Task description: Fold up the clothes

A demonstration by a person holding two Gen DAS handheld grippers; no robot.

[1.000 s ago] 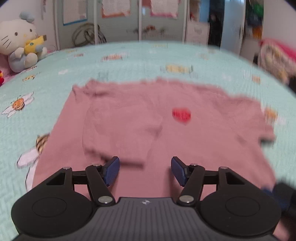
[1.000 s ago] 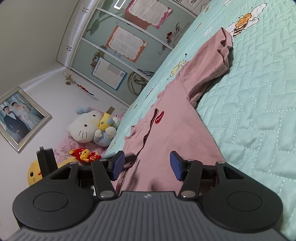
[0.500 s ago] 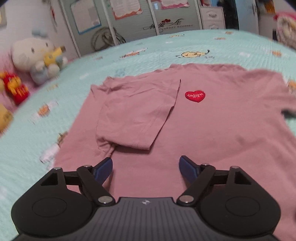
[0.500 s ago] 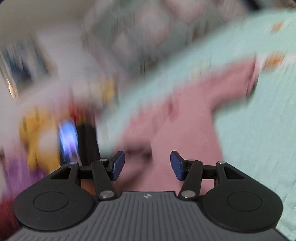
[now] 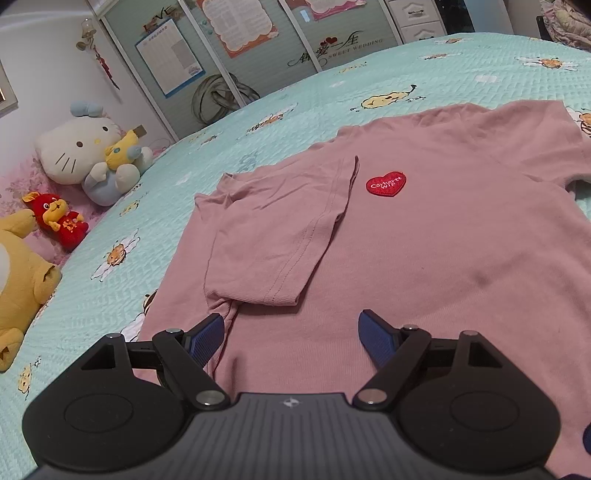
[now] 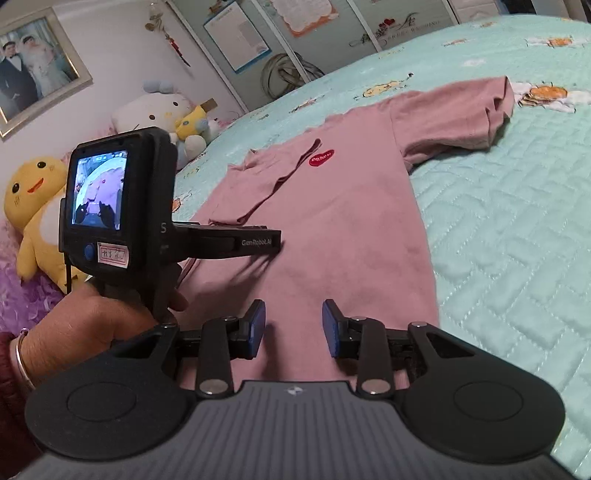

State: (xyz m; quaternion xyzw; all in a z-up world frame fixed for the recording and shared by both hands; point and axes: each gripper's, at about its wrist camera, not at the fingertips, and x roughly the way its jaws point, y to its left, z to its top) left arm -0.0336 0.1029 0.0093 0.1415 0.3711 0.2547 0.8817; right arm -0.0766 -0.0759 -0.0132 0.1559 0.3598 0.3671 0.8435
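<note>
A pink T-shirt [image 5: 424, 251] with a red heart patch [image 5: 386, 183] lies flat on the teal quilted bed [image 5: 295, 110]. Its left sleeve [image 5: 273, 240] is folded in over the chest; the other sleeve [image 6: 454, 118] still spreads outward. My left gripper [image 5: 291, 332] hovers over the shirt's lower left part, jaws wide open with nothing between them. In the right wrist view my right gripper [image 6: 293, 326] hangs over the shirt's hem area [image 6: 306, 280]; its jaws are closing and no cloth sits between them. A hand [image 6: 85, 325] holds the left gripper's body [image 6: 118, 206] there.
Plush toys line the bed's left side: a white cat [image 5: 85, 147], a red one [image 5: 59, 218] and a yellow one [image 5: 18, 280]. A cabinet wall with posters [image 5: 236, 26] stands behind the bed. A framed photo [image 6: 29, 70] hangs on the wall.
The left jaws have spread wider and its view has swung left along the shirt. The right gripper rolled from a steep tilt to near level, and its jaws have narrowed.
</note>
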